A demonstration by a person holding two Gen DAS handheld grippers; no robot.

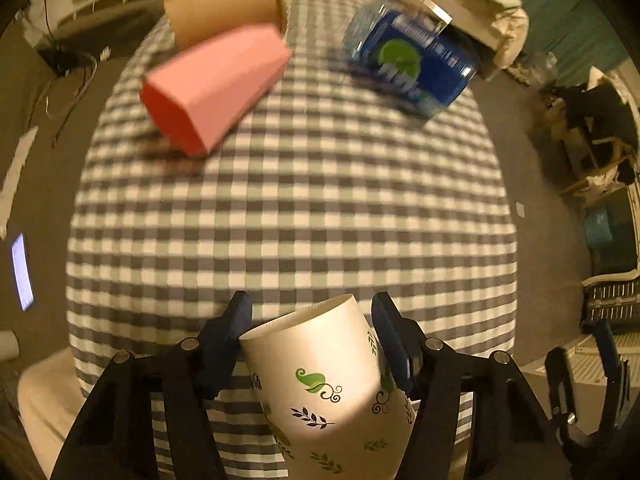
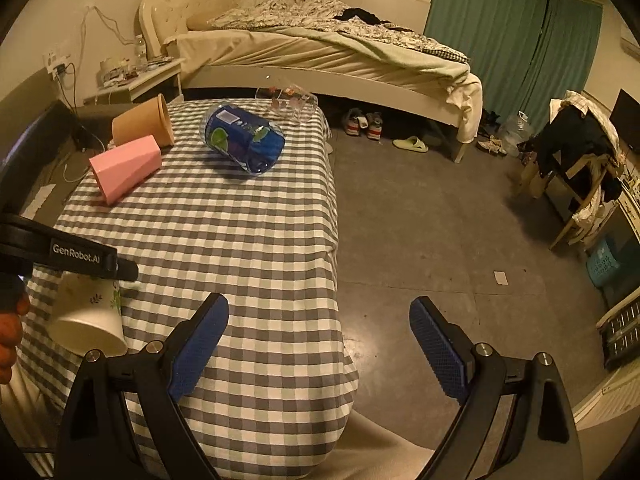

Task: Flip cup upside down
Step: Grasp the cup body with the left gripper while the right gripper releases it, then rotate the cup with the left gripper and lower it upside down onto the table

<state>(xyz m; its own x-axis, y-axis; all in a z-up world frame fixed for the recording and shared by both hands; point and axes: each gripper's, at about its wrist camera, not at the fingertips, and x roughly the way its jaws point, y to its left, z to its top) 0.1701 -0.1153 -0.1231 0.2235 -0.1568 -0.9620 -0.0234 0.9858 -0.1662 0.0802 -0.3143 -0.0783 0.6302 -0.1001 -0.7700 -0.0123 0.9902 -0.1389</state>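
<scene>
Left gripper (image 1: pixel 312 320) pinches the paper cup (image 1: pixel 328 380) btwn both fingers, cup tilted w/ rim toward 12 o'clock, above the checked table (image 1: pixel 296 208). Right gripper (image 2: pixel 320 328) spread wide, holding nothing; cup at its 9 o'clock, well apart.

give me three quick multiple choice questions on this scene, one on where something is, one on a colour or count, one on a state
1. Where is the leaf-print paper cup?
A. between the left gripper fingers
B. on the bed
C. on the floor

2. How many cups lie on the checked tablecloth?
A. none
B. two
C. five

3. How is the right gripper?
A. shut on a cup
B. open, holding nothing
C. shut on a shoe

Answers: 1 A, both fingers flank it. 2 B, the pink cup and the brown cup lie sideways. 3 B, fingers spread wide.
</scene>
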